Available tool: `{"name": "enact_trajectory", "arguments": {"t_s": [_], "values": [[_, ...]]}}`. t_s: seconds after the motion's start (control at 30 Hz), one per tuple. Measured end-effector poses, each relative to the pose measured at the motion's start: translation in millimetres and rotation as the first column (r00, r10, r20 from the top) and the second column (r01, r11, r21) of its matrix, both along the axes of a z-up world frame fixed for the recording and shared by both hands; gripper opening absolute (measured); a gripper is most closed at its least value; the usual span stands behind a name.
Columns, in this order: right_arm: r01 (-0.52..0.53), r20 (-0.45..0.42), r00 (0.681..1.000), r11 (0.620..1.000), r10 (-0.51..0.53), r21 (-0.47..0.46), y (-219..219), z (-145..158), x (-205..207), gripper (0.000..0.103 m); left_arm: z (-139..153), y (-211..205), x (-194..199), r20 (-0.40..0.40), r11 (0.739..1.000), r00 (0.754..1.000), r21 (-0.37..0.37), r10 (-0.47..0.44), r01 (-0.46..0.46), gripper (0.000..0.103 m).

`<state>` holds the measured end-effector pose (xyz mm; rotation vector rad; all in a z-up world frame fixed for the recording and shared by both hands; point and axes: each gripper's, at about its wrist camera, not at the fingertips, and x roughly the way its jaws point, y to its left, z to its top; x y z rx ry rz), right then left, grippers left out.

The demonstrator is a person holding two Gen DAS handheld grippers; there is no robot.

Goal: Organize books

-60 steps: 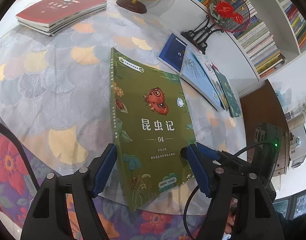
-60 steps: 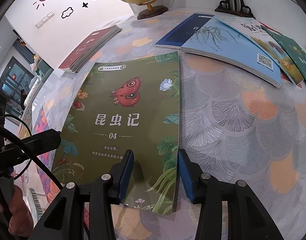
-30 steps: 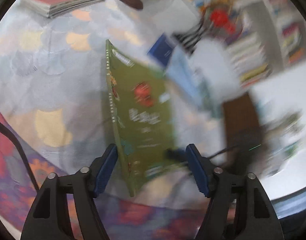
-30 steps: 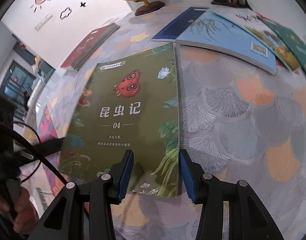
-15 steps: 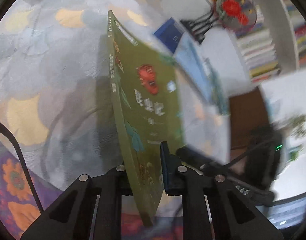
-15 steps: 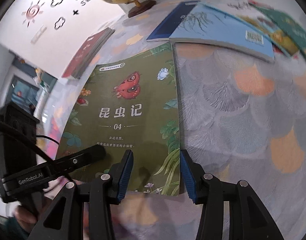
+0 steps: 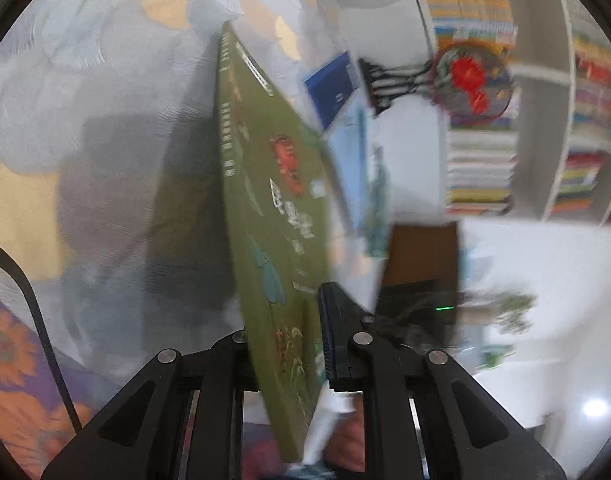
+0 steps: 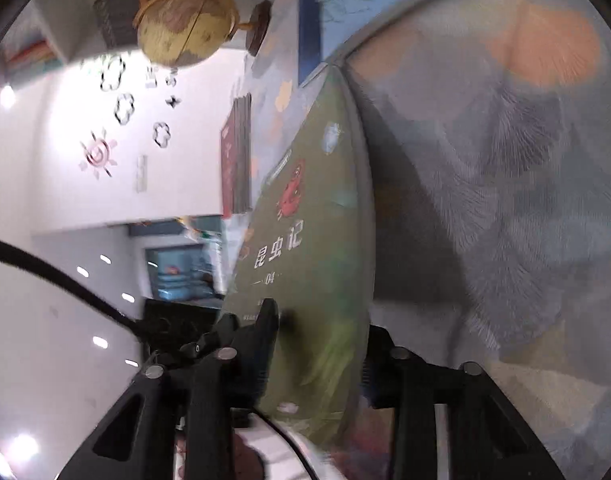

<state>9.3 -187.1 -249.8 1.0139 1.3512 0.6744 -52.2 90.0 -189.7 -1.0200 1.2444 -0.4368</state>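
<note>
The green book (image 7: pixel 265 200) has just come up off the table (image 7: pixel 85 80), tilted on edge. The left gripper (image 7: pixel 285 344) clamps its near edge; the right gripper (image 8: pixel 317 344) has just closed on it too. The red stack (image 8: pixel 237 160) waits at ten o'clock.

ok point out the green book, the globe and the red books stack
green book (image 7: pixel 273 216), left wrist view, front cover near the title
globe (image 8: pixel 185 24), right wrist view, middle of the sphere
red books stack (image 8: pixel 235 160), right wrist view, top cover
</note>
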Motion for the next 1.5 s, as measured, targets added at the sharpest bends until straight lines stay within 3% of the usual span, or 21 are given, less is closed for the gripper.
{"name": "enact_trajectory", "arguments": {"t_s": [0.07, 0.1, 0.17, 0.23, 0.33, 0.53, 0.63, 0.73, 1.07, 1.33, 1.5], "values": [[-0.057, 0.105, 0.992, 0.989, 0.072, -0.133, 9, 19, -2, 0.031, 3, -7, 2, 0.015, 0.993, 0.999, 0.106, -0.048, 0.046, 0.014], [-0.092, 0.169, 0.976, 0.964, 0.137, -0.249, 19, 33, -5, 0.030, 5, -11, 2, 0.023, 0.984, 0.997, 0.166, -0.074, 0.069, 0.014], [-0.125, 0.235, 0.944, 0.910, 0.231, -0.394, 33, 46, -11, 0.030, 11, -17, 2, 0.042, 0.952, 0.991, 0.284, -0.130, 0.113, 0.016], [-0.137, 0.296, 0.893, 0.830, 0.340, -0.541, 53, 61, -23, 0.030, 17, -26, 3, 0.060, 0.920, 0.983, 0.368, -0.172, 0.138, 0.016], [-0.128, 0.323, 0.858, 0.774, 0.401, -0.621, 67, 68, -33, 0.030, 24, -30, -1, 0.078, 0.886, 0.975, 0.438, -0.207, 0.153, 0.016], [-0.112, 0.361, 0.823, 0.748, 0.438, -0.654, 75, 79, -52, 0.030, 45, -29, -19, 0.136, 0.821, 0.954, 0.550, -0.269, 0.153, 0.016], [-0.107, 0.375, 0.802, 0.730, 0.464, -0.675, 88, 87, -59, 0.030, 55, -26, -21, 0.155, 0.801, 0.942, 0.578, -0.298, 0.158, 0.016], [-0.092, 0.394, 0.778, 0.709, 0.489, -0.699, 103, 96, -64, 0.030, 62, -16, -23, 0.166, 0.797, 0.934, 0.580, -0.317, 0.167, 0.016], [-0.003, 0.444, 0.769, 0.697, 0.460, -0.717, 157, 136, -51, 0.030, 99, 49, -5, 0.258, 0.821, 0.910, 0.554, -0.325, 0.136, 0.016], [0.035, 0.494, 0.747, 0.716, 0.445, -0.698, 233, 151, 3, 0.030, 113, 127, 43, 0.309, 0.815, 0.898, 0.573, -0.313, 0.087, 0.016], [0.038, 0.494, 0.755, 0.724, 0.431, -0.689, 284, 144, 45, 0.030, 104, 176, 83, 0.300, 0.810, 0.903, 0.581, -0.307, 0.082, 0.016]]}}
